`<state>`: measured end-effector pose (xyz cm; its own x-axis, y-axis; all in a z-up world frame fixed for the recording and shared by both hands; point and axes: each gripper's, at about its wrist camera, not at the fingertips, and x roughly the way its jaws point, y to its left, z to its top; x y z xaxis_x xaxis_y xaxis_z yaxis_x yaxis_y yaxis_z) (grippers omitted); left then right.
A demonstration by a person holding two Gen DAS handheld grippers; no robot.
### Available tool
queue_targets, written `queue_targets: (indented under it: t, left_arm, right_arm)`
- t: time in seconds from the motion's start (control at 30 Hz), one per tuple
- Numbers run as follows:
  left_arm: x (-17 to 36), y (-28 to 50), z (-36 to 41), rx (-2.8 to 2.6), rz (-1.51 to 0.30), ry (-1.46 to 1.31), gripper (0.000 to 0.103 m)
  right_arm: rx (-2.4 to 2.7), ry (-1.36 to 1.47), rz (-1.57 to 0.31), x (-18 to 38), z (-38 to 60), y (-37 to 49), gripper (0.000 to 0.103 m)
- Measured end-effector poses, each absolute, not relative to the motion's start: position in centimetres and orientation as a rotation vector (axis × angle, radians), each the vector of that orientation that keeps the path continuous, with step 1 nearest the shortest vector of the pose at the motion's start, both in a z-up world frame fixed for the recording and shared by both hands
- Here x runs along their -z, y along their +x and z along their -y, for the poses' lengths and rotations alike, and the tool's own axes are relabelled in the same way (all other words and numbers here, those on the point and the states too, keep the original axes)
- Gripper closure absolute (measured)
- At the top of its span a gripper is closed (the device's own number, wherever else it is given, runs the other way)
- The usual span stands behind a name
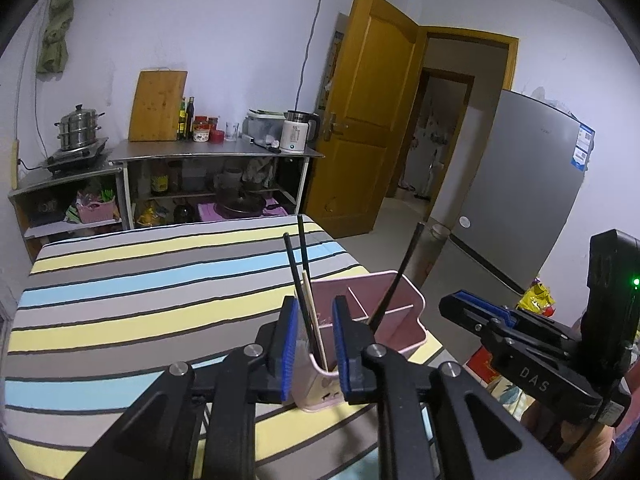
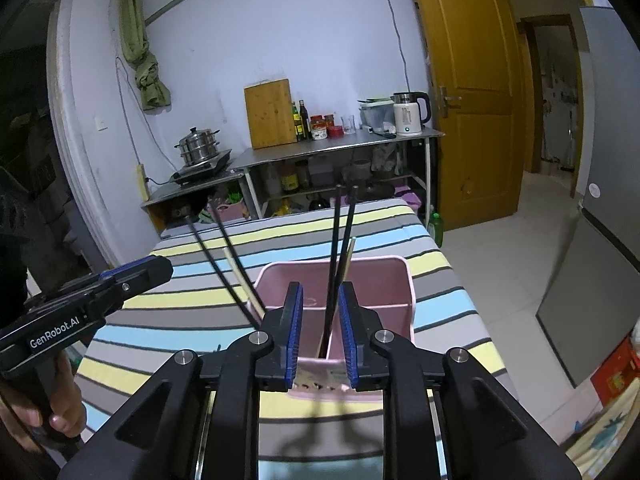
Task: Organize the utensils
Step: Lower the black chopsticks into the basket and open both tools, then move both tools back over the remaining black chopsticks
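Currently both sets of jaws stand open, pads off the chopsticks between them. Left gripper (image 1: 314, 340) straddles two black sticks (image 1: 298, 276) plus one pale one (image 1: 314, 320); right gripper (image 2: 320, 332) straddles the same count (image 2: 340, 248). All six stand in the pink organizer (image 2: 396, 280) on the striped desk (image 2: 280, 236). Nothing loose visible; task looks about done.

Dim bluish indoor light, strong fisheye edge-warping.

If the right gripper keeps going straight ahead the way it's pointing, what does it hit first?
Most likely the black chopsticks standing between the open pads of the right gripper, then the pink utensil holder they stand in; depth is hard to judge.
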<state>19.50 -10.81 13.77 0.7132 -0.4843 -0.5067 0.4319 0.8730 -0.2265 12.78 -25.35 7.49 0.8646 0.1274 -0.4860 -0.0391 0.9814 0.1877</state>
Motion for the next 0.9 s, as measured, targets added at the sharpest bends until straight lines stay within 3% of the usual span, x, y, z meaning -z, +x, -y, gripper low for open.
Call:
queue_targets:
  t: [0.9]
  left_arm:
    - [-8.4,9.8,5.5,0.396,-0.594,-0.061,0.086]
  right_arm:
    - [-0.160,0.133,-0.571,-4.1,20.7,6.0,0.083]
